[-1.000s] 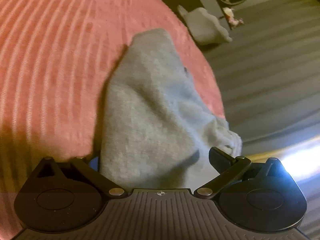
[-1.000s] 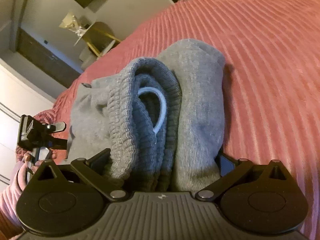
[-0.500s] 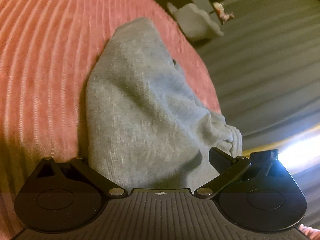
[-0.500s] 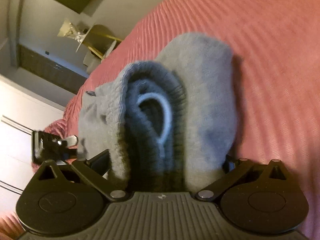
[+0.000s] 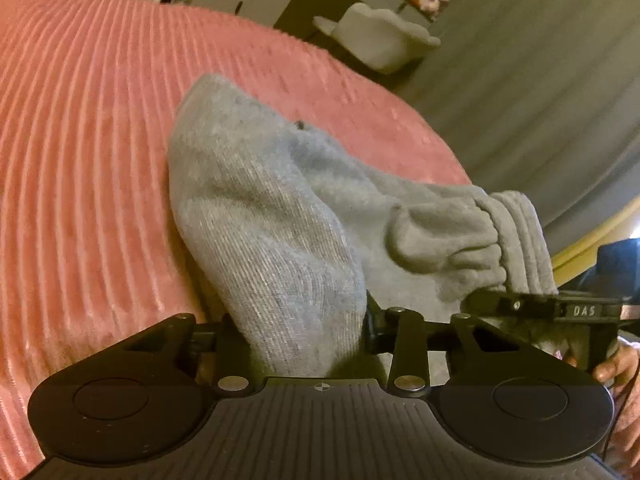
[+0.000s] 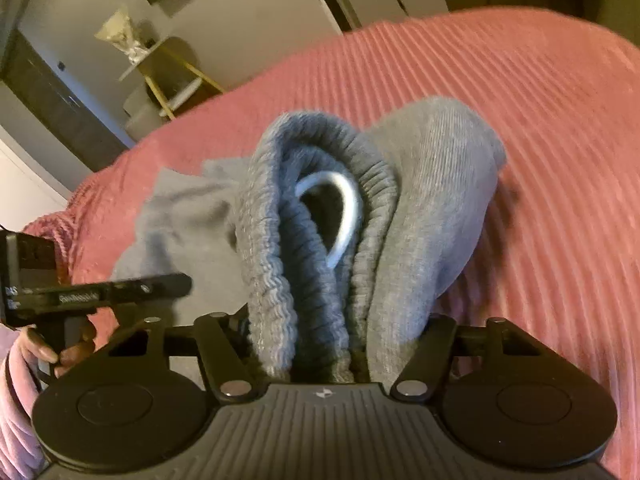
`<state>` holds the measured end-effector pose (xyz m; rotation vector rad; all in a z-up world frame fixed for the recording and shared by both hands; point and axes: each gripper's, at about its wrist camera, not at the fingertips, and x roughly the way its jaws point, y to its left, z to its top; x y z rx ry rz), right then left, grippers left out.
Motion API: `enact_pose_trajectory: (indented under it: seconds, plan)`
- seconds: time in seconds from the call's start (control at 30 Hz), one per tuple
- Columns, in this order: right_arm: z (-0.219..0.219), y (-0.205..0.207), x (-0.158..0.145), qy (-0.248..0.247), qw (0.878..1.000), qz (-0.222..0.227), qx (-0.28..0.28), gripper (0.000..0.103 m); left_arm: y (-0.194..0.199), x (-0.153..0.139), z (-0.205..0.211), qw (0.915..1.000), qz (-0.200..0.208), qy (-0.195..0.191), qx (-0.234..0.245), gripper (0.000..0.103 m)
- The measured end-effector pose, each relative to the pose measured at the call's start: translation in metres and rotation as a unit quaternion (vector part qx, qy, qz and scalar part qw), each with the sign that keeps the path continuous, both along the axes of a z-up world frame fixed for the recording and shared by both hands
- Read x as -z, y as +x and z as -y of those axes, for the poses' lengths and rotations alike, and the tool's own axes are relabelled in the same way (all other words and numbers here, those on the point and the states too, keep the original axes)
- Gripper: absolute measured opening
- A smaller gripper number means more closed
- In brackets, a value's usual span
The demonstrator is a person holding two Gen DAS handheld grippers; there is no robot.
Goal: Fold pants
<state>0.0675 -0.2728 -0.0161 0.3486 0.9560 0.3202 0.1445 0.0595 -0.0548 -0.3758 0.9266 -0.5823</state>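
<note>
Both hand-held grippers, left (image 5: 296,320) and right (image 6: 340,332), clamp gray pants (image 5: 248,200).

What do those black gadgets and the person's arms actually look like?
Each gadget, the left gripper and the right gripper, is matte black plastic: a ribbed centre plate, two round discs, silver rivets on hinged links. White lettering marks the side. A fuzzy pink sleeve covers the arm.
</note>
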Motion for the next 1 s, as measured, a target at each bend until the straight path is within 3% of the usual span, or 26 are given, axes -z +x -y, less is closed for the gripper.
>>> enact_pose_trajectory:
  seconds: [0.13,0.27,0.47,0.6,0.63,0.7,0.77,0.83,0.9,0.93,1.0]
  plan:
    - [-0.009,0.003,-0.019,-0.002,1.0,0.013,-0.004,0.06,-0.006,-0.018,-0.004,0.9996,0.024,-0.01,-0.002,0.036]
    - [-0.022,0.017,-0.047,0.014,0.999,0.046,-0.017,0.06,0.003,-0.046,0.007,0.9979,0.064,0.007,-0.006,0.036]
    - [-0.039,0.067,-0.077,-0.003,0.996,0.092,-0.008,0.06,0.051,-0.082,0.012,0.9919,0.117,0.033,-0.037,0.036]
    - [-0.042,0.112,-0.08,-0.011,0.994,0.106,0.004,0.06,0.089,-0.083,0.011,0.9901,0.117,0.054,-0.055,0.037]
    - [-0.042,0.124,-0.076,-0.015,0.995,0.103,0.005,0.06,0.097,-0.079,0.011,0.9893,0.117,0.064,-0.059,0.038]
    - [-0.045,0.143,-0.062,-0.024,0.996,0.091,0.009,0.062,0.112,-0.063,0.009,0.9879,0.102,0.09,-0.075,0.053]
    - [-0.048,0.163,-0.041,-0.059,0.996,0.063,0.023,0.077,0.125,-0.041,0.006,0.9811,0.056,0.149,-0.11,0.056]
    - [-0.044,0.171,-0.03,-0.115,0.99,0.043,0.063,0.087,0.121,-0.028,-0.004,0.9689,0.033,0.206,-0.132,0.059]
    - [-0.029,0.16,-0.03,-0.137,0.983,0.059,0.109,0.096,0.095,-0.027,-0.02,0.9649,0.064,0.203,-0.154,0.075]
    - [-0.023,0.149,-0.032,-0.137,0.98,0.076,0.123,0.103,0.082,-0.029,-0.026,0.9636,0.071,0.196,-0.167,0.078]
    - [-0.02,0.133,-0.035,-0.125,0.979,0.092,0.133,0.103,0.062,-0.032,-0.031,0.9623,0.078,0.187,-0.181,0.079]
